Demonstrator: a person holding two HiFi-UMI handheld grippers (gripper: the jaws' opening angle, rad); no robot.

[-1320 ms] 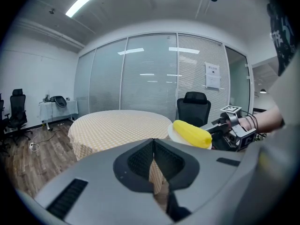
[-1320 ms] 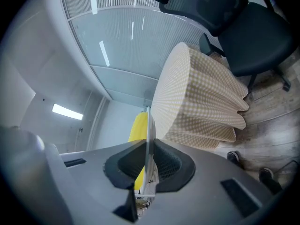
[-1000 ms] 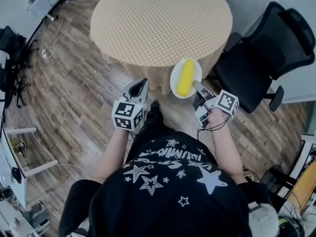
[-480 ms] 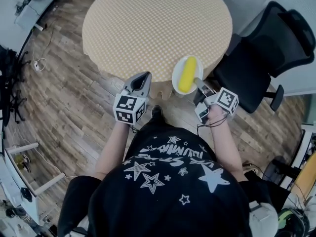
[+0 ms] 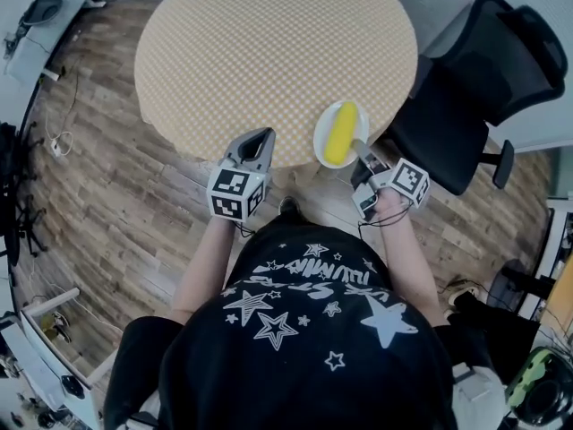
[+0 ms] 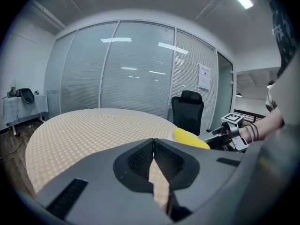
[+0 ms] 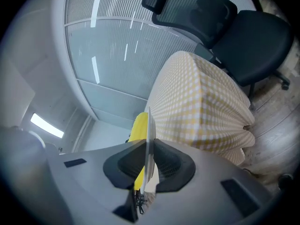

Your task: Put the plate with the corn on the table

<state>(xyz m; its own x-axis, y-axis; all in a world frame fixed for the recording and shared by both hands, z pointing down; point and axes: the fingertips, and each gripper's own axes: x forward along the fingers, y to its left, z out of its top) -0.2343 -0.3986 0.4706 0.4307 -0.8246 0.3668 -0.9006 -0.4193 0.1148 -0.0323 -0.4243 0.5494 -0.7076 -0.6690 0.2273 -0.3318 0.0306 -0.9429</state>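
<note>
The round checked-cloth table (image 5: pixel 269 52) spreads ahead of both grippers, a black office chair (image 5: pixel 474 79) stands to the right gripper's (image 5: pixel 359 149) right, that gripper's jaws pinch the white plate's (image 5: pixel 320 141) near rim at the table's edge, the plate carrying 1 corn cob (image 5: pixel 341 133), while the left gripper (image 5: pixel 260 135), beside it, has its jaws together, empty.

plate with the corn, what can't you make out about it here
- Head view: any gap between plate and table; camera looks steeply down.
- Right gripper view: corn mostly hidden by the edge-on plate.
- Left gripper view: plate almost all hidden behind the left gripper; only corn shows.
</note>
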